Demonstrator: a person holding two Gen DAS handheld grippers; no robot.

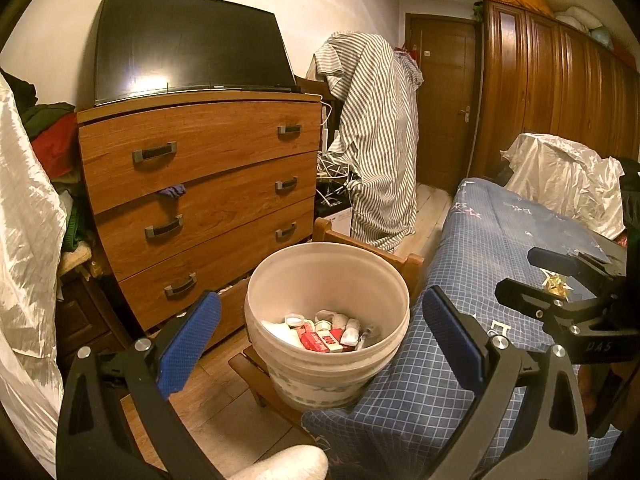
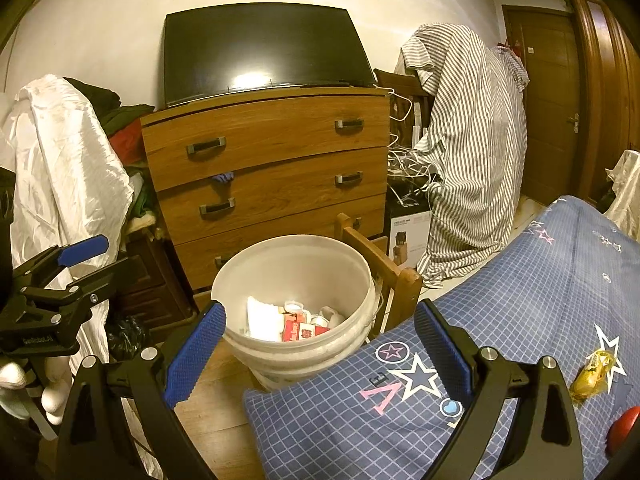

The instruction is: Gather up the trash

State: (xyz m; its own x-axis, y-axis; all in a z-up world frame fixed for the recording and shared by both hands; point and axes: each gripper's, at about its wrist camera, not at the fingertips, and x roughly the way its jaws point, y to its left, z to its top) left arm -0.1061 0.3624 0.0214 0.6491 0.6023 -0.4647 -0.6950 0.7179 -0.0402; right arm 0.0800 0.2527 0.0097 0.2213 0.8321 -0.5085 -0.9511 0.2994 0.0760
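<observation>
A white bucket point(image 1: 326, 292) stands on a wooden chair beside the bed; it also shows in the right wrist view point(image 2: 296, 272). Inside it lie red packets, white tissue and caps point(image 1: 324, 334). My left gripper point(image 1: 320, 334) is open and empty, in front of the bucket. My right gripper point(image 2: 320, 344) is open and empty, over the bed corner near the bucket; it shows at the right of the left wrist view point(image 1: 560, 276). A yellow wrapper point(image 2: 592, 372) and a red object point(image 2: 624, 428) lie on the blue bed cover. A small gold wrapper point(image 1: 554, 282) lies behind the right gripper.
A wooden dresser point(image 1: 200, 184) with a TV point(image 1: 188, 44) on top stands behind the bucket. A striped shirt point(image 1: 376, 140) hangs to its right, near a door point(image 1: 444, 100) and wardrobe point(image 1: 560, 92). White cloth and clothes pile at the left point(image 2: 68, 168).
</observation>
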